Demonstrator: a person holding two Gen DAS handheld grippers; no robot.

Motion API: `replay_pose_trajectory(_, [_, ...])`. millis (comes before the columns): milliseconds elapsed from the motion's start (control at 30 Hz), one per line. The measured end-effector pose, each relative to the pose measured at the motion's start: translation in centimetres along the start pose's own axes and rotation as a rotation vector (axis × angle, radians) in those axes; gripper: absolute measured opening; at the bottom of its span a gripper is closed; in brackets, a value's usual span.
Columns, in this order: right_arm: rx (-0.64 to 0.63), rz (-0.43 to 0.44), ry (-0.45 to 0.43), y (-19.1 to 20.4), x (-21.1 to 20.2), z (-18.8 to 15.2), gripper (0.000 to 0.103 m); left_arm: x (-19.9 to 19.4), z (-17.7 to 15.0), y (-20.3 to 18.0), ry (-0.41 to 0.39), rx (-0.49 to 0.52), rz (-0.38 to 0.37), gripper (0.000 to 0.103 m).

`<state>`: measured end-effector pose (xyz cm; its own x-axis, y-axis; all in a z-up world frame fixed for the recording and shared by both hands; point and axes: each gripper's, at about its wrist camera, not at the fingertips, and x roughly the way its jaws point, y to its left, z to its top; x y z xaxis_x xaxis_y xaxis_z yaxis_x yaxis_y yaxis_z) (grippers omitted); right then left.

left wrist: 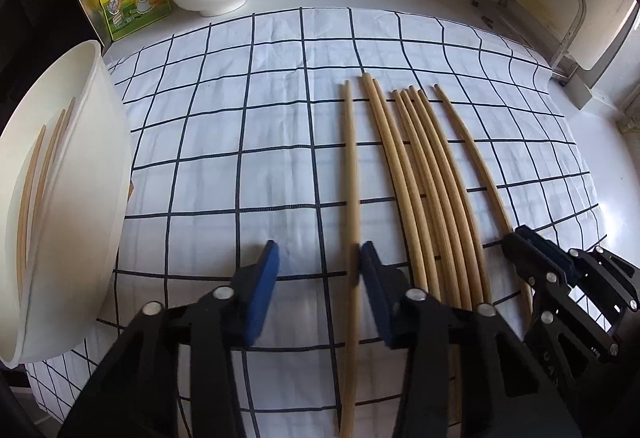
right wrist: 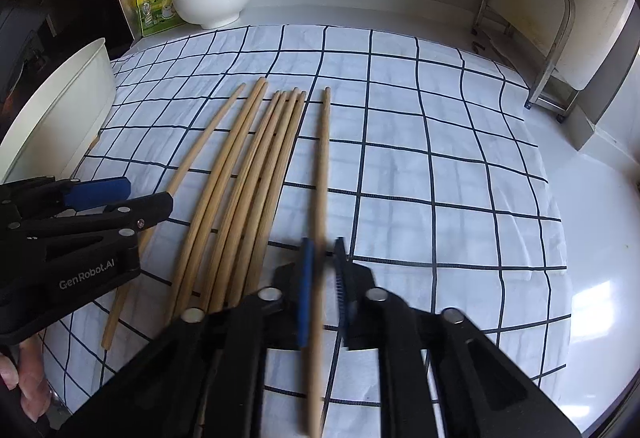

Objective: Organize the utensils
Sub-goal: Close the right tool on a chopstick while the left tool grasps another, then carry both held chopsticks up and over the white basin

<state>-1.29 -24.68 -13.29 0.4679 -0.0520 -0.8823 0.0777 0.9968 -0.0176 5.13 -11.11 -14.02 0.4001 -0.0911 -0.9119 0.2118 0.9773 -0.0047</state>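
Bamboo, pale and round: the long bamboo chopsticks (left wrist: 424,182) lie side by side on the blue-checked white cloth (right wrist: 440,142) over the surface, long axes nearly parallel, running from just under my tools away toward the far wall, far ends fanning slightly. My right tool (right wrist: 323,278) is clenched on the outermost right chopstick (right wrist: 323,166) near its close end. My left tool (left wrist: 316,278) is not yet gripping: in the left wrist view the leftmost chopstick (left wrist: 351,166) lies against the outer face of one blue pad (left wrist: 370,270), outside the gap, so I count that tool as released. To do this well I should shift the left tool sideways until the stick sits between the pads, then lift each stick level, so the long end doesn't drag its neighbours. The white plastic tub (left wrist: 86,174) at the left, already holding a few sticks, looks like the destination.
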Motion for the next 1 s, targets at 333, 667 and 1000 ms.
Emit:
replay_pose_trajectory(333, [0.079, 0.062, 0.017, -1.0, -1.5, 0.3, 0.006, -1.1, -0.4, 1.2, 0.034, -0.018, -0.08, 0.007])
replay_pose_trajectory(667, [0.079, 0.114, -0.064, 2.0, -6.6, 3.6, 0.006, -7.9, 1.0, 6.1, -0.068, -0.041, -0.103, 0.007])
replay_pose_trajectory(1000, [-0.046, 0.279, -0.126, 12.8, -8.1, 9.8, 0.006, -12.2, 1.8, 17.1, -0.153, -0.164, -0.018, 0.007])
